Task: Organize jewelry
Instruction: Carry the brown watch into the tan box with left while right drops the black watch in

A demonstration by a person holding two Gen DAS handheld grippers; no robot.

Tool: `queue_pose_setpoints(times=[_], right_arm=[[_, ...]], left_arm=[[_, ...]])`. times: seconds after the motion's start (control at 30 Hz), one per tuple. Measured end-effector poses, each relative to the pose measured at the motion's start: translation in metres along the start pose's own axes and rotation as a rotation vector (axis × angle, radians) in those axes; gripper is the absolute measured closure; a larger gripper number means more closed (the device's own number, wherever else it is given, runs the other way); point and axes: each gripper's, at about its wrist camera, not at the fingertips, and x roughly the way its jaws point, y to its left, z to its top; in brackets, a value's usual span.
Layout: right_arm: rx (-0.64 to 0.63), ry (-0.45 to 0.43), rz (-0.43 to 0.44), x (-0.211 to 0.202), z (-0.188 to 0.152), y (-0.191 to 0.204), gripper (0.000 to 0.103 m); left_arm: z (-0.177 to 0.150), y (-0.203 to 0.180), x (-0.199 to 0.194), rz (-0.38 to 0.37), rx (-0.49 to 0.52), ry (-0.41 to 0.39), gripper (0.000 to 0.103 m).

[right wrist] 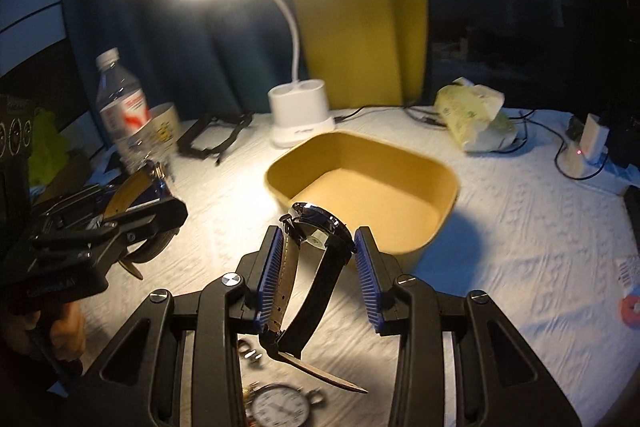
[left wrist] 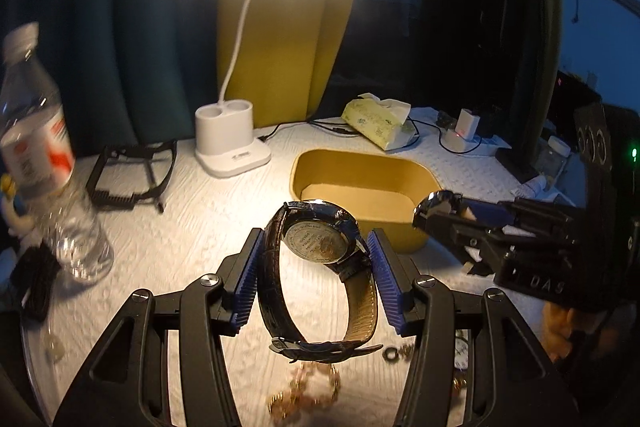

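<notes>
Sitting just ahead, the yellow bin (right wrist: 400, 187) is waiting while each gripper is pinching a strapped watch above the table. Left gripper (left wrist: 316, 267) is clamping a black-strap watch (left wrist: 320, 259); right gripper (right wrist: 316, 267) is squeezing another wristwatch (right wrist: 316, 239) (straps dangling, likely to snag the rim or slip).

Both grippers are black frames with triangular cut-outs, silver screws and ribbed blue pads (left wrist: 245, 283). The right gripper (left wrist: 430, 205) bears pale "DAS" lettering and a green light. Bare fingers (right wrist: 66, 333) grip the left gripper (right wrist: 176, 211).
</notes>
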Motion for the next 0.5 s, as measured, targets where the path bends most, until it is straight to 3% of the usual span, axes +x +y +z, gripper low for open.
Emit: queue_pose_setpoints(times=[0.5], right_arm=[[0.023, -0.019, -0.051, 0.02, 0.019, -0.037, 0.066]], left_arm=[[0.029, -0.017, 0.049, 0.011, 0.076, -0.007, 0.048]])
